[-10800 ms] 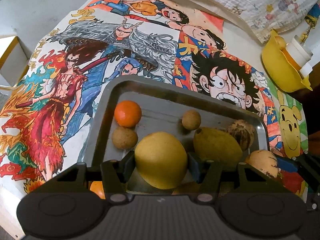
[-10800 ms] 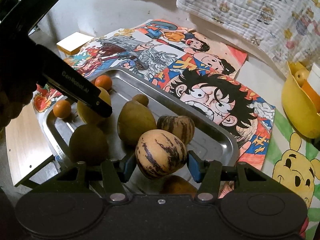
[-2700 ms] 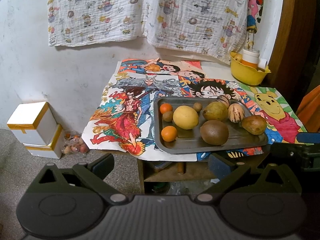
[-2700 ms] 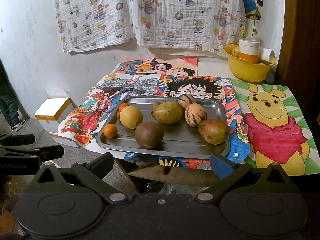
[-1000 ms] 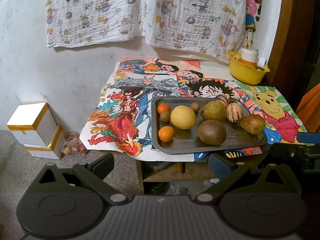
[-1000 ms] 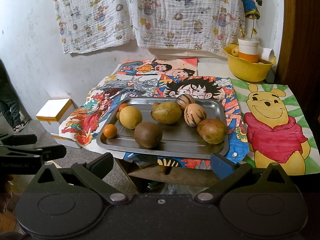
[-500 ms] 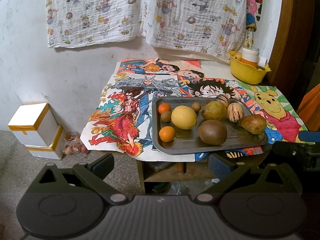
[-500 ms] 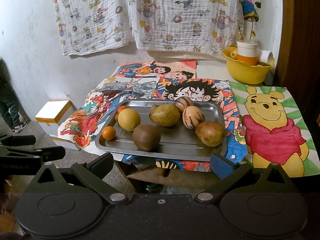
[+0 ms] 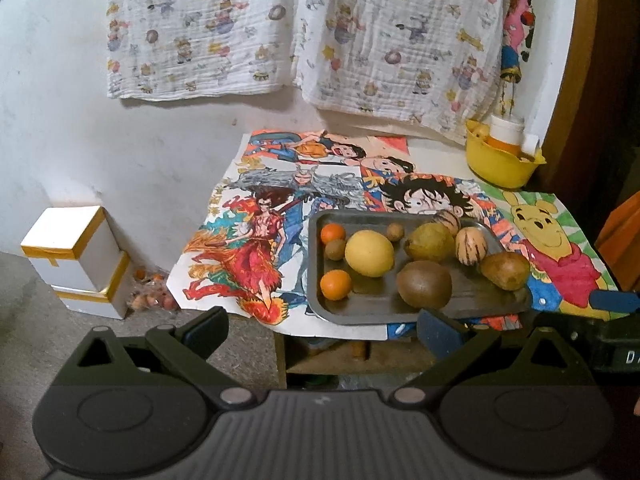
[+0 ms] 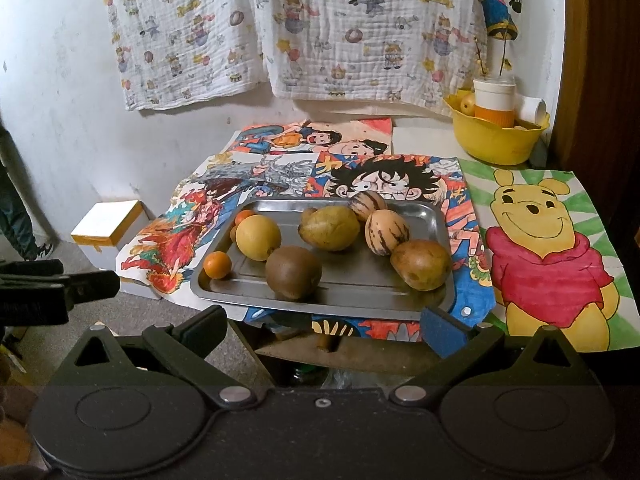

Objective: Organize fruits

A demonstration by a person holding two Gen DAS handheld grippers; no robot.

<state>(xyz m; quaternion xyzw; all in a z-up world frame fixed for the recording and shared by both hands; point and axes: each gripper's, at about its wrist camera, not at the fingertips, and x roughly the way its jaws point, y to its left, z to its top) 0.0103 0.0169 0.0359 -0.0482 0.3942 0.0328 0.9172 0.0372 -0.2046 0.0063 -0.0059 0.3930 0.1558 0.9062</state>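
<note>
- Grey metal tray (image 9: pixel 316 280), on a low table covered with cartoon drawings; holds all the fruit; lies ahead of and beyond both grippers, touched by neither.
- Left gripper (image 9: pixel 320 330): jaws spread wide, nothing between them; held back from the table's near edge, with the tray's front left corner showing above the gap.
- Right gripper (image 10: pixel 322 330): jaws likewise wide apart and empty; held short of the table's front edge, tray straight ahead.
- Yellow round fruit (image 9: pixel 369 253), left of centre in the tray.
- Two small oranges: one (image 9: pixel 335 285) near the front left corner, one (image 9: pixel 332 233) near the back left corner.
- Two small brown round fruits: one (image 9: pixel 334 249) between the oranges, one (image 9: pixel 395 232) at the back rim.
- Brown kiwi-like fruit (image 10: pixel 293 273), front centre, nearest to the right gripper.
- Yellow-green pear-shaped fruit (image 10: pixel 330 227), behind the brown one.
- Two striped melons: one (image 10: pixel 386 232) mid-right, one (image 10: pixel 367 201) at the back rim, close together.
- Brown pear-like fruit (image 10: pixel 421 264), front right of the tray.
- Yellow bowl (image 10: pixel 494 140), back right corner of the table, well apart from the tray; holds a white-and-orange cup.
- Printed cloth (image 10: pixel 280 32), hanging on the wall behind.
- White boxes with gold edging (image 9: pixel 74 256), stacked on the floor left of the table.
</note>
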